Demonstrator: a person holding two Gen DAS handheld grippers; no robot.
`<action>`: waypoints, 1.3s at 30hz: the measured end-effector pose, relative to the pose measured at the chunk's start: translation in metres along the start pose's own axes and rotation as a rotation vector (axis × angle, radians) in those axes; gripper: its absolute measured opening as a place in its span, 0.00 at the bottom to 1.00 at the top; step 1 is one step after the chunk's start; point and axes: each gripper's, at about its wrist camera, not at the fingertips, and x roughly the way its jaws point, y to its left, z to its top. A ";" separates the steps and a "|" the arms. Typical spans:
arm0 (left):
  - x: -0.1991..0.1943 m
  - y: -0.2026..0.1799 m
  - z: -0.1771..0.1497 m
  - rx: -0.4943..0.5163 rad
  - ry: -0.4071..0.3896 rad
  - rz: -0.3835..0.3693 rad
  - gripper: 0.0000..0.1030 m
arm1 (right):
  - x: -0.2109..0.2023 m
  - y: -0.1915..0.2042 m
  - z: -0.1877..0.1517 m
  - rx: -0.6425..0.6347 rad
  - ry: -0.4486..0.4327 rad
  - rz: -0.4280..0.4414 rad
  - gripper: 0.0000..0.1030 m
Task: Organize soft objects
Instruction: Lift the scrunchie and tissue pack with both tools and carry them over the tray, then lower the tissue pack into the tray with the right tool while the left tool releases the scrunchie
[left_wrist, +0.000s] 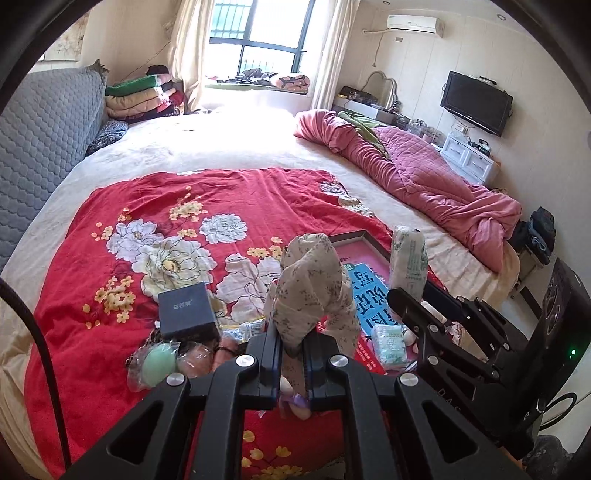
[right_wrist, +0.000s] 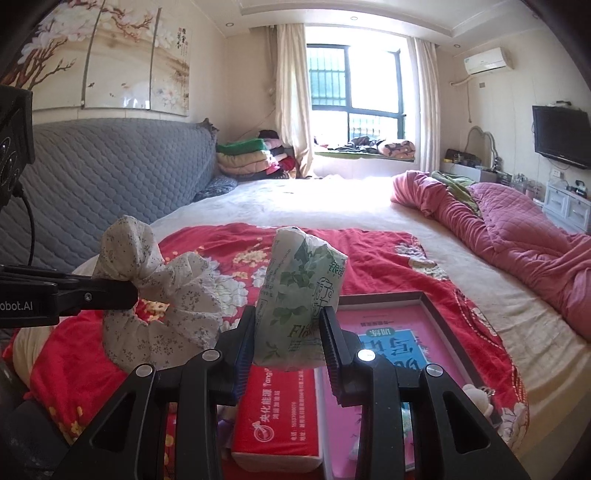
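Floral-print white fabric scrunchie (left_wrist: 314, 280) is pinched in the closed left gripper (left_wrist: 293, 363), lifted clear above the red flower-patterned blanket (left_wrist: 177, 192), presumably to carry it off the clutter. Green-leaf-printed soft tissue pack (right_wrist: 299, 295) is clamped upright in the right gripper (right_wrist: 290, 345), just right of the scrunchie, also raised over the blanket. Both are gripped at the lower end, so the bulk stands free (easier to set down). On the blanket's near-right part lies the pink-lined dark-framed tray (right_wrist: 432, 306), likely the destination. A dark square box (left_wrist: 186, 308) sits on the blanket to the scrunchie's left.
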 end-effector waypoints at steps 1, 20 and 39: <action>0.001 -0.004 0.002 0.004 -0.003 -0.006 0.09 | -0.001 -0.003 0.000 0.007 -0.003 -0.007 0.34; 0.061 -0.078 0.018 0.093 0.073 -0.104 0.09 | -0.016 -0.099 -0.015 0.164 0.008 -0.190 0.34; 0.155 -0.110 -0.003 0.133 0.271 -0.110 0.09 | 0.008 -0.128 -0.047 0.169 0.127 -0.245 0.34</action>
